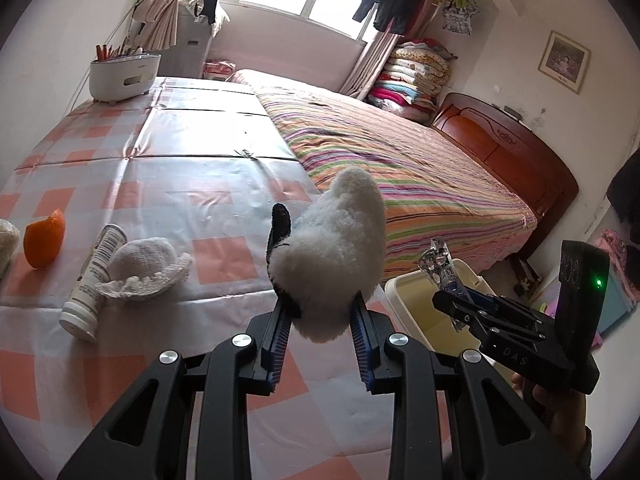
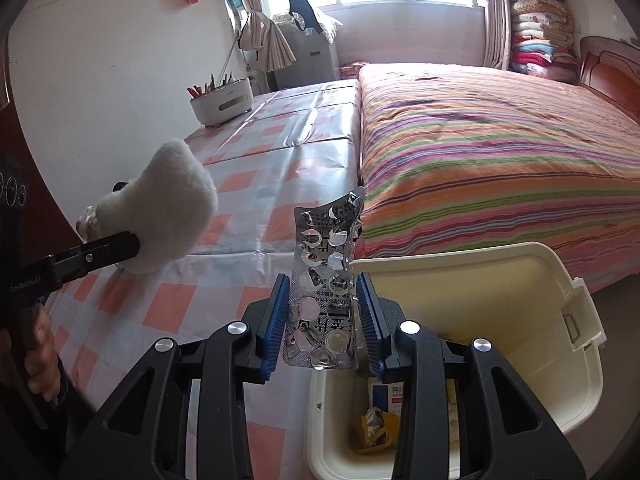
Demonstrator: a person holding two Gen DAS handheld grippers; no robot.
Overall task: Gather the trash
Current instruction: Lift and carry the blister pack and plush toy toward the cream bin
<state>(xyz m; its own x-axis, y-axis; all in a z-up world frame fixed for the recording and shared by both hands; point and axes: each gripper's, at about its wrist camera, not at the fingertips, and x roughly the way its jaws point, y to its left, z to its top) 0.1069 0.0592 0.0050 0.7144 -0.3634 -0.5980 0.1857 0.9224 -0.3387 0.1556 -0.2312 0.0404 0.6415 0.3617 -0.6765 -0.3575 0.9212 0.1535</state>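
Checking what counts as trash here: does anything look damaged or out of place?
The blister pack in the right gripper is spent: foil torn, pockets burst, top corner bent. It stands over the bin. The left gripper holds a fluffy white item, seemingly intact.

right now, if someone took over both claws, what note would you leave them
Left claw: shut on the fluffy white toy, above the table.
Right claw: shut on the empty pill blister, above the open bin.
Done: a carton and a wrapper lie in the bin.
Left: drop both; orange peel, tube, white knitted hat remain on the table.
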